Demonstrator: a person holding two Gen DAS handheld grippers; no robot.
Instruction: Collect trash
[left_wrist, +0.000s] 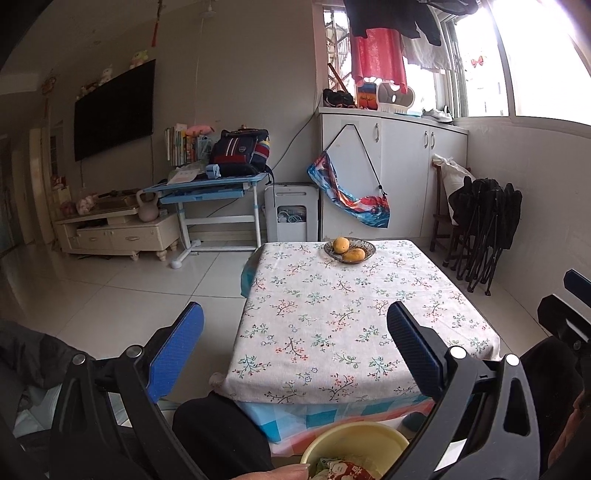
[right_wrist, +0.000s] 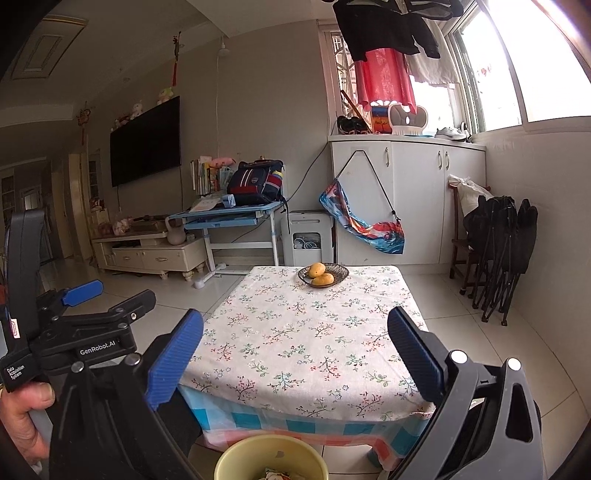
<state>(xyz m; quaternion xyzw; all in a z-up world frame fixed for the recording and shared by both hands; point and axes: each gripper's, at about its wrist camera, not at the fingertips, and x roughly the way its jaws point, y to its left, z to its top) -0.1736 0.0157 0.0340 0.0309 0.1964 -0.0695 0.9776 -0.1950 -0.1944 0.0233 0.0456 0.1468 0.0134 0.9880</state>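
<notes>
A yellow bin (left_wrist: 354, 441) with crumpled wrappers (left_wrist: 341, 469) inside stands on the floor at the near edge of the table; it also shows in the right wrist view (right_wrist: 271, 458). My left gripper (left_wrist: 295, 350) is open and empty, held above the near end of the floral-cloth table (left_wrist: 332, 325). My right gripper (right_wrist: 295, 354) is open and empty over the same table (right_wrist: 306, 343). The left gripper shows at the left of the right wrist view (right_wrist: 107, 295).
A dish with two yellow fruits (left_wrist: 349, 250) sits at the table's far end, also in the right wrist view (right_wrist: 323, 275). Folded black chairs (left_wrist: 480, 229) lean on the right wall. A blue desk (left_wrist: 210, 192), white cabinets (left_wrist: 391, 173) and a TV stand (left_wrist: 118, 232) stand behind.
</notes>
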